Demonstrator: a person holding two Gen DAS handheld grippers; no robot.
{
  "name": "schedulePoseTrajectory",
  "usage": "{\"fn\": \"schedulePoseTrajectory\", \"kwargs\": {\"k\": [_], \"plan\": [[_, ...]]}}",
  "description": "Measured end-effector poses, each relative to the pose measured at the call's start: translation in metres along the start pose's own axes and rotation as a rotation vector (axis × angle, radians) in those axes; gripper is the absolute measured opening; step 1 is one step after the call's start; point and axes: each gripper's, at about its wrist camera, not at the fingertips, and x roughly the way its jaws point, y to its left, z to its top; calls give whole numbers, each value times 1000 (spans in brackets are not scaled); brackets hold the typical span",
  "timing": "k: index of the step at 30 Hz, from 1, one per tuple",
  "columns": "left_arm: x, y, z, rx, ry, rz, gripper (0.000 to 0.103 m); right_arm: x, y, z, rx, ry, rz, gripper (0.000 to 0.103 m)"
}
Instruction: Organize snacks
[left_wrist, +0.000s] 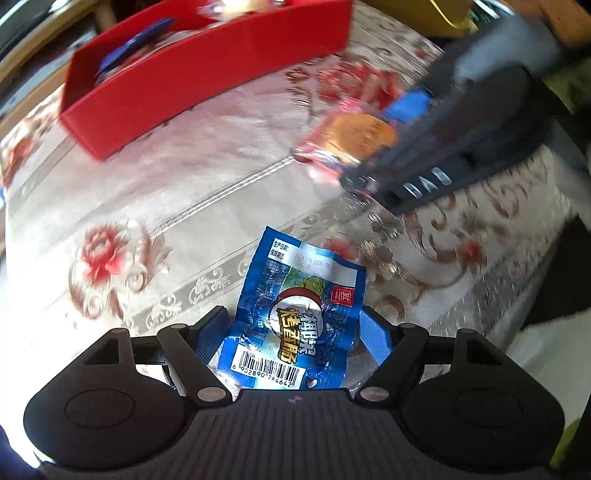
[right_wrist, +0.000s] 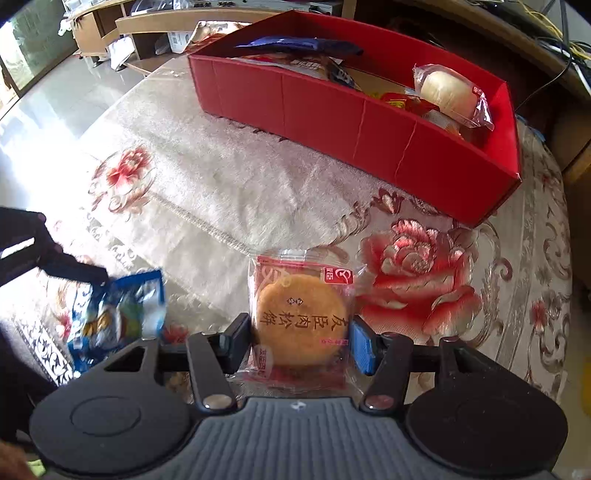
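The red box (right_wrist: 354, 122) is taken as the landmark; it stands on a table covered by a cloth with red flowers (right_wrist: 221, 184). Nothing is seen standing on the cloth between the box and either gripper. Inside the box, as seen only from the right wrist, a dark blue packet (right_wrist: 295, 44), red wrappers (right_wrist: 402, 99) and a pale round bun in clear film (right_wrist: 448, 92) are piled.

Nearer than the box, a clear-wrapped round cake (right_wrist: 299, 321) is pinched at its sides by the right gripper (right_wrist: 299, 343); red Chinese writing is printed on the cake, and a red tab with a white logo sits at the wrapper's corner. Left of it, also nearer than the box, a crumpled blue snack packet (left_wrist: 295, 317) is seen between the fingers of the left gripper (left_wrist: 291, 332); whether the pads press it cannot be told. A barcode reading 6 902890 284642, yellow Chinese characters and a printed date panel are shown on the packet only in the left wrist view; in the right wrist view it is blurred. The letters "DAS" can be read on the right gripper's side from the left wrist.
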Motion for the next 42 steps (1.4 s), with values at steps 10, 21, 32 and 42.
{"fn": "schedulePoseTrajectory", "kwargs": {"k": [10,21,32,42], "plan": [[-11,32,12,-233,-47,14,81,-18,-9,-8,86,-35,1,58],[4,23,20,-219,-53,71,82,-6,-1,-9,56,-4,-41,58],[12,26,21,-238,-33,119,98,-9,-2,-13,74,-3,-51,58],[3,19,22,-245,-53,105,81,-30,-3,-24,111,-41,-57,52]]}}
